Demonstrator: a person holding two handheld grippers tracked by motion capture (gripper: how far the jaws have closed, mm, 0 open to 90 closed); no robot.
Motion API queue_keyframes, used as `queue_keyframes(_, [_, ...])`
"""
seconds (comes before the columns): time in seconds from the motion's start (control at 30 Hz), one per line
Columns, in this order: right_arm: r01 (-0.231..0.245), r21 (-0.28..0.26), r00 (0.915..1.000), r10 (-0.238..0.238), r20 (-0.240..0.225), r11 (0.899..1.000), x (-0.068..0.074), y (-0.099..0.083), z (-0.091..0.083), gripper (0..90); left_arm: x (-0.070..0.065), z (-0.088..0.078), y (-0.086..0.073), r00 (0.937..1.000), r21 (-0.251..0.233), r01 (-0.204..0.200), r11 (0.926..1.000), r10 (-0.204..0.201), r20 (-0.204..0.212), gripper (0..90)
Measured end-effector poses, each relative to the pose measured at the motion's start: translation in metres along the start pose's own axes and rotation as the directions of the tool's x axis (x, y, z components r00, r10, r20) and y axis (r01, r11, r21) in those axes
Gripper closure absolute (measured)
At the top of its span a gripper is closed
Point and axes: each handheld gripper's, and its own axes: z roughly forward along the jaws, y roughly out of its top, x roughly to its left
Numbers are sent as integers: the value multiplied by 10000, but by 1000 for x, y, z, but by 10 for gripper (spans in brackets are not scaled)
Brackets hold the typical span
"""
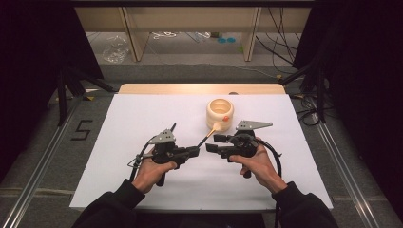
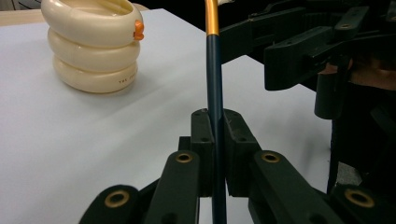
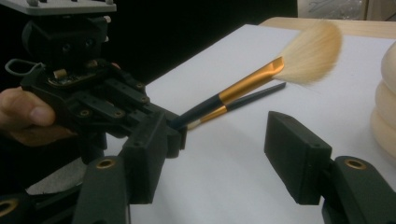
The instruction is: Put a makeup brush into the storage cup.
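A makeup brush (image 3: 252,79) has a dark blue handle, a gold ferrule and pale fanned bristles (image 3: 310,51). My left gripper (image 2: 215,135) is shut on the handle's lower end, and the brush (image 1: 207,137) slants up toward a cream ribbed holder (image 1: 220,114). In the right gripper view the left gripper (image 3: 173,126) holds the brush tilted above the white board. My right gripper (image 3: 224,154) stands open just in front of the handle, with nothing between its pads. From above, the right gripper (image 1: 214,142) faces the left gripper (image 1: 194,152) tip to tip.
The cream holder (image 2: 93,42) is three stacked rings with a small orange nub (image 2: 138,29) on its rim. It stands at the back middle of the white board (image 1: 142,118). Dark curtains flank the table. A shelf frame (image 1: 190,28) stands beyond it.
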Motion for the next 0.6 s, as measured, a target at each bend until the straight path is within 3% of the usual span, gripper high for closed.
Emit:
queue_keyframes(0.33, [-453, -202, 9982, 444, -402, 9988, -3, 1, 8, 489, -3, 4, -1, 10000, 6, -38, 10000, 38, 58, 839])
queue_keyframes(0.6, [-371, -138, 9972, 361, -657, 9992, -2, 0, 13, 580, -4, 5, -2, 9999, 10, -56, 10000, 55, 123, 839])
